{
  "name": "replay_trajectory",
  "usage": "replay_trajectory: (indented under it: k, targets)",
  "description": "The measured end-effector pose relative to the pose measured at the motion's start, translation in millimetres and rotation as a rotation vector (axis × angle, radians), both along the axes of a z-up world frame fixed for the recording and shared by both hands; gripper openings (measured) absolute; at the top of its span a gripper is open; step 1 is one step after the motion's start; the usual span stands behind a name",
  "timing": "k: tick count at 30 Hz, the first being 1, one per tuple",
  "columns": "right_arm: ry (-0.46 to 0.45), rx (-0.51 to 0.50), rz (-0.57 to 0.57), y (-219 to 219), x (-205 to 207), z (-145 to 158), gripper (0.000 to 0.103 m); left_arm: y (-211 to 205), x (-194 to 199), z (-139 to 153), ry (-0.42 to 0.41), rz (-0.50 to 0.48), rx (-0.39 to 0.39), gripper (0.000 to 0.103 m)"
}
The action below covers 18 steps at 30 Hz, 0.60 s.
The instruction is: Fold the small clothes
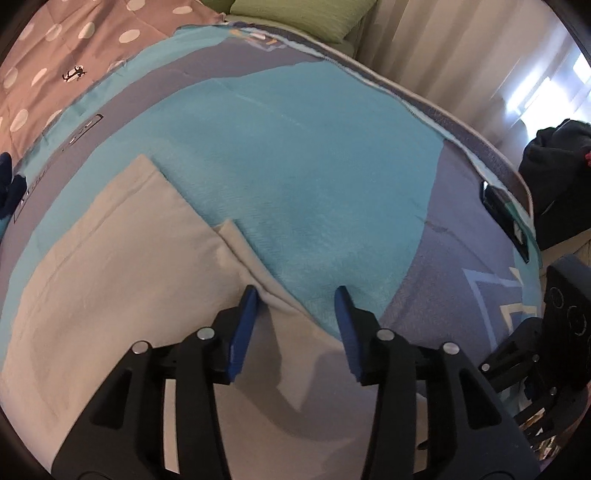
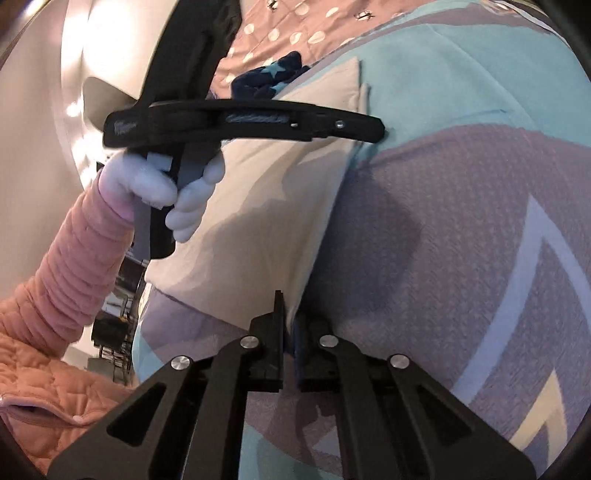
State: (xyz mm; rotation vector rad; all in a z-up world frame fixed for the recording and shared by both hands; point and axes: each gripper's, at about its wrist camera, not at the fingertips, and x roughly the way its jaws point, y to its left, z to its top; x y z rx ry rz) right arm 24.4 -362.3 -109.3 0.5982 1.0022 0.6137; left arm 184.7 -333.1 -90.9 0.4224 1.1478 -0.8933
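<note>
A bedroom: bed blanket [image 1: 295,155], pillow [image 1: 295,14], curtains [image 1: 461,48].

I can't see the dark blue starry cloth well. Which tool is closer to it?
Left. The left tool hangs open over the beige garment, which lies beside the starry cloth. The right tool is shut at the garment's opposite corner.

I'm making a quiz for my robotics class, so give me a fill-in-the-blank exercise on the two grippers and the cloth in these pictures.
1. The left gripper has its jaws ____ above the beige garment.
2. The right gripper has its jaws ____ at the garment's near edge.
3. The garment lies on a blanket patterned in purple and ____.
4. The person's sleeve is ____ in colour.

Missing words: open; shut; turquoise; pink
</note>
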Motion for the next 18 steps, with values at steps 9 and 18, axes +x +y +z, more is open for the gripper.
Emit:
replay_trajectory:
  k: [9,18]
  targets:
    - [-0.012,-0.198,-0.254,-17.7,-54.6,32.7,0.01,108.5,-51.7,76.5,-0.207,0.131,-0.247,0.066]
    - [-0.2,-0.373,-0.314,23.9,-91.6,86.9,0.024,372.3,-128.3,85.5,-0.331,0.634,-0.349,0.075]
